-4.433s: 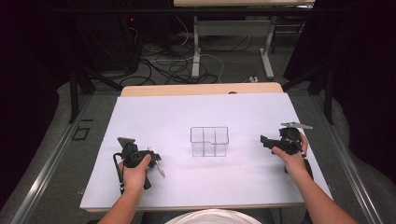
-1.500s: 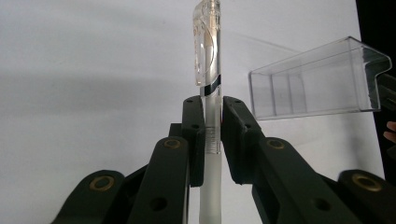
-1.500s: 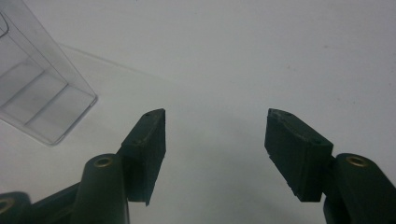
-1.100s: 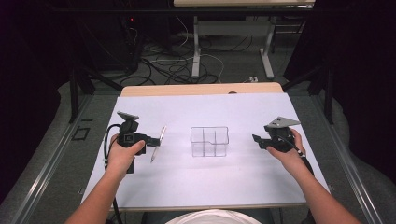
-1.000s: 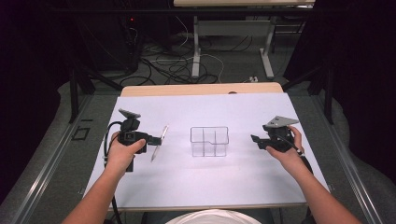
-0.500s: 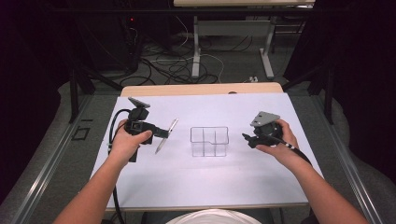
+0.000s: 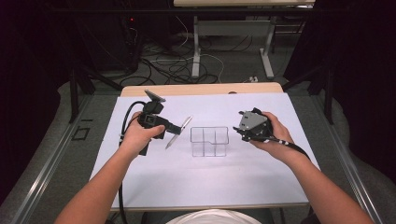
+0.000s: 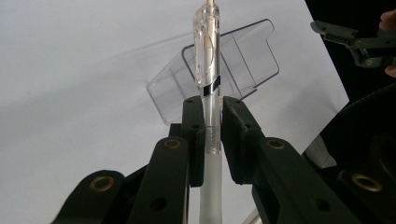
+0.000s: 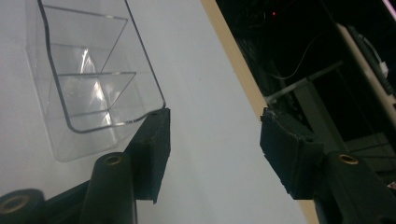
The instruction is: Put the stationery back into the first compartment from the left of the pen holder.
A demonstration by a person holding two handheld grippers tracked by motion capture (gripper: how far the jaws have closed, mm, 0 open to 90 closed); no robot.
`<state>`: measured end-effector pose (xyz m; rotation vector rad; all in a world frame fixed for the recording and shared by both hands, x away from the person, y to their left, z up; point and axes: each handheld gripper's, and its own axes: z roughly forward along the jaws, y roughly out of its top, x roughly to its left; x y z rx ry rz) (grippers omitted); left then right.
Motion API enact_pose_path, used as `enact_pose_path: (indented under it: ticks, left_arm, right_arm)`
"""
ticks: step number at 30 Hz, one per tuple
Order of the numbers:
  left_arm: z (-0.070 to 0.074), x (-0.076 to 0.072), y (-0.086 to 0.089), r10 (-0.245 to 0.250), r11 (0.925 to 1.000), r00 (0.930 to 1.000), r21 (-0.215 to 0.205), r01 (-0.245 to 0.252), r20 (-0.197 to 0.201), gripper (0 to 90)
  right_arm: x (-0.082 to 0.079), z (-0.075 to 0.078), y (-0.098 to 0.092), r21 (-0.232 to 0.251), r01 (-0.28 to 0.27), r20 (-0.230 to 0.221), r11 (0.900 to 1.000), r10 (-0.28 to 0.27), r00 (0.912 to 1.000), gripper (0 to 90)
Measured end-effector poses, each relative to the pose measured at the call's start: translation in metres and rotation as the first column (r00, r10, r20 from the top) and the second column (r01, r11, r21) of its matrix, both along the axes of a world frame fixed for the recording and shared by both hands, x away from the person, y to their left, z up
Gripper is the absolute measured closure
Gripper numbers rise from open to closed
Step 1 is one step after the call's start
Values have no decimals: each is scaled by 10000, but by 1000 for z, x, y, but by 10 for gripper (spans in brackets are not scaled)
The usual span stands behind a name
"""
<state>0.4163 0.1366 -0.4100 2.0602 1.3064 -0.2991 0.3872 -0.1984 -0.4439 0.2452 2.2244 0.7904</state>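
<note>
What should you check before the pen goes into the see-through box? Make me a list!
1. Left gripper shut on the clear plastic pen: ok.
2. Clear plastic three-compartment organizer upright on the white table: ok.
3. Compartments free of other things: ok.
4. Pen over the organizer: not ok, it is off to the organizer's left.
5. Right gripper holding nothing, its jaws just closing partway: ok.
6. Which compartment is meant: cannot tell.

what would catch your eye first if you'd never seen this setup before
First, the clear pen clamped between the black jaws of the left gripper, held up off the white table at its left. Next, the clear plastic organizer with compartments, standing at the table's middle. The right gripper hangs just right of it, jaws apart with nothing between them.
</note>
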Motion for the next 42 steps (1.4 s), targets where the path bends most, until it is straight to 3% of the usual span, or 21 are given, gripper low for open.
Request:
enact_pose_path:
  ticks: [6, 11, 15, 16, 19, 20, 21, 24, 26, 27, 29, 30, 31, 33, 34, 36, 37, 39, 40, 41, 42]
  left_arm:
    - [2, 2, -9, -232, 9997, 9997, 27, 232, -5, 795]
    - [4, 4, -17, -416, 9991, 9990, -37, 415, -191, 796]
    - [6, 5, -24, -628, 9980, 9978, 68, 629, -221, 796]
    - [7, 5, -26, -714, 9974, 9972, 113, 717, -229, 796]
    - [8, 5, -30, -894, 9959, 9958, 83, 895, -187, 795]
    - [8, 5, -32, -871, 9962, 9959, 76, 873, -244, 795]
    - [8, 6, -33, -1002, 9949, 9948, 60, 1003, -199, 796]
    - [8, 6, -38, -972, 9952, 9948, 27, 974, -286, 796]
    - [9, 7, -41, -1007, 9949, 9940, -141, 1002, -427, 796]
    - [8, 9, -41, -1160, 9932, 9925, -158, 1155, -376, 796]
    - [9, 9, -45, -1041, 9944, 9933, -246, 1029, -507, 796]
    - [9, 9, -47, -1050, 9943, 9931, -248, 1038, -525, 795]
    - [9, 10, -49, -1148, 9931, 9920, -289, 1133, -532, 796]
    - [10, 10, -52, -1246, 9919, 9908, -312, 1231, -526, 796]
    - [9, 10, -54, -1349, 9905, 9895, -338, 1333, -526, 796]
    - [10, 10, -58, -1425, 9894, 9882, -343, 1408, -555, 796]
    - [9, 10, -61, -1442, 9891, 9878, -384, 1422, -581, 796]
    - [9, 10, -64, -1469, 9887, 9872, -399, 1446, -622, 796]
    - [9, 10, -66, -1475, 9884, 9868, -471, 1445, -668, 796]
    - [9, 10, -67, -1533, 9874, 9859, -497, 1501, -679, 796]
    - [9, 11, -67, -1542, 9872, 9857, -521, 1508, -682, 796]
  right_arm:
    - [-3, 10, 13, -456, -695, 462, 9965, 716, 9964, 448]
    - [-8, 13, 24, -1102, -1139, 979, 9874, 1249, 9873, 468]
    - [-14, 15, 32, -1269, -1710, 1525, 9771, 1896, 9699, 523]
    - [-15, 16, 33, -1461, -1998, 1661, 9689, 2231, 9605, 534]
    - [-20, 16, 39, -1542, -2336, 2038, 9600, 2623, 9432, 566]
    - [-21, 17, 41, -1821, -2495, 2073, 9511, 2852, 9358, 567]
    - [-23, 16, 43, -1878, -2554, 2040, 9484, 2920, 9344, 567]
    - [-24, 14, 49, -2413, -2803, 2259, 9291, 3347, 9149, 567]
    - [-25, 13, 52, -2834, -2800, 2291, 9172, 3483, 9090, 568]
    - [-24, 11, 54, -2861, -2908, 2477, 9130, 3637, 8980, 573]
    - [-24, 11, 57, -3165, -3032, 2433, 8988, 3859, 8899, 579]
    - [-24, 9, 58, -3193, -2992, 2515, 8992, 3848, 8881, 585]
    - [-25, 9, 58, -3432, -2985, 2301, 8906, 3878, 8926, 589]
    - [-25, 4, 61, -3367, -3065, 2591, 8903, 4006, 8789, 599]
    - [-25, 3, 62, -3431, -3064, 2585, 8879, 4029, 8780, 606]
    - [-24, 2, 65, -3755, -3163, 2664, 8712, 4283, 8635, 617]
    - [-25, 0, 66, -3806, -3020, 2634, 8740, 4155, 8706, 624]
    - [-26, 0, 67, -4067, -3037, 2499, 8616, 4247, 8701, 632]
    - [-25, -3, 68, -3933, -3131, 2714, 8644, 4345, 8588, 647]
    - [-26, -3, 69, -4046, -3092, 2771, 8606, 4376, 8554, 656]
    - [-27, -3, 70, -4227, -3016, 2652, 8546, 4348, 8606, 662]
